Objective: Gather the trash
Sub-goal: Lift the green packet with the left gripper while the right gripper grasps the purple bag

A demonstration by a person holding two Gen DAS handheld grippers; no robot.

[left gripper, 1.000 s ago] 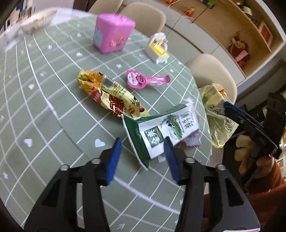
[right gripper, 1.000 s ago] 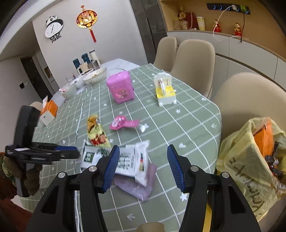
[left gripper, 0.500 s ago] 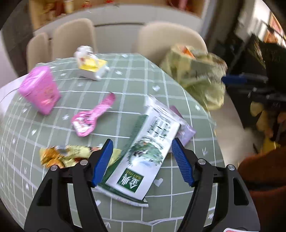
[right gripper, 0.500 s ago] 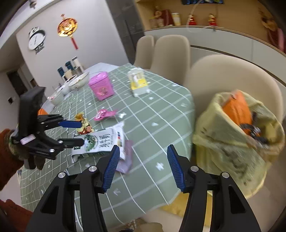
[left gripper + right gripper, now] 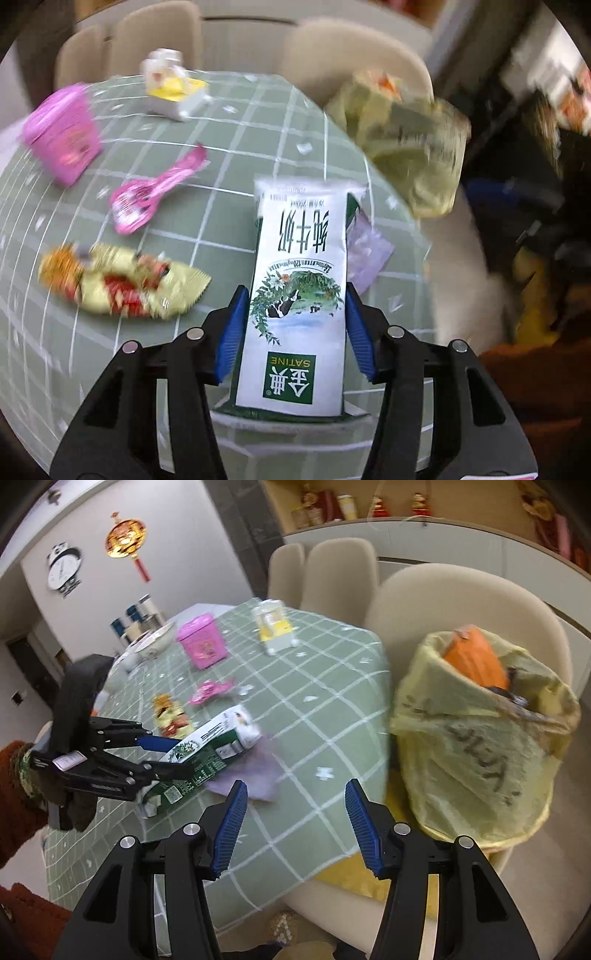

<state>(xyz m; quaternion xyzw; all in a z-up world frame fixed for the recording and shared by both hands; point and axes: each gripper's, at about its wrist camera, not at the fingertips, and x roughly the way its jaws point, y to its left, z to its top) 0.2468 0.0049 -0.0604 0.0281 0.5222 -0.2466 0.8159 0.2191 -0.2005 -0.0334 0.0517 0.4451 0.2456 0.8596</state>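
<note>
The left tool is closing on the milk carton, which touches both pads at the table edge. The right tool hangs wide and empty near the yellow trash bag.

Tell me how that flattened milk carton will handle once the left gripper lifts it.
The milk carton looks squashed flat with a torn end, so it is probably empty and light. The left gripper is closing across its width; the soft card may buckle rather than resist. Its glossy print could let it slip or droop at the free end.
</note>
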